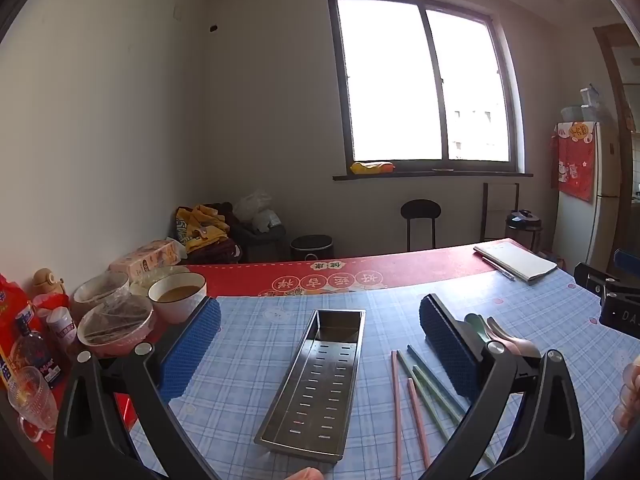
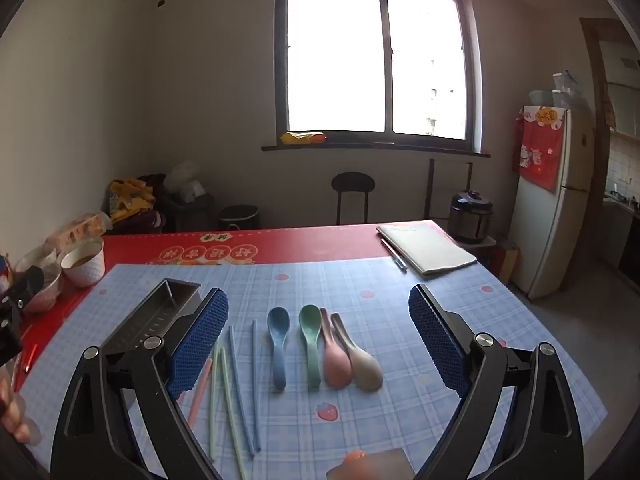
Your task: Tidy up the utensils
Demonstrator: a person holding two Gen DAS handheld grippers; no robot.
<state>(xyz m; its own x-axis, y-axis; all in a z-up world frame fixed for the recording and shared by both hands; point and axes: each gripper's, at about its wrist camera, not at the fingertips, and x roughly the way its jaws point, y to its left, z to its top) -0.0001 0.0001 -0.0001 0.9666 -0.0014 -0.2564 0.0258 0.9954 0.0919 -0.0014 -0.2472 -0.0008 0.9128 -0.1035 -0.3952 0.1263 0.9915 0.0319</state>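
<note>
A long perforated steel tray [image 1: 316,380] lies empty on the blue checked cloth, straight ahead of my open left gripper [image 1: 320,320]. To its right lie several pink, green and blue chopsticks [image 1: 416,392]. In the right wrist view the tray [image 2: 156,316] is at the left, partly behind my left finger. The chopsticks [image 2: 232,388] lie loose beside it. A blue spoon [image 2: 278,344], a green spoon [image 2: 311,344], a pink spoon [image 2: 334,360] and a beige spoon [image 2: 360,364] lie side by side under my open right gripper [image 2: 319,308]. Nothing sits between either gripper's fingers.
Covered bowls [image 1: 116,320], a bowl of broth [image 1: 178,294], a glass mug [image 1: 32,400] and bottles crowd the table's left edge. A notebook with a pen [image 2: 426,248] lies at the far right. A fridge [image 2: 552,200] stands beyond the table. A person's fingers [image 2: 16,416] show at the left edge.
</note>
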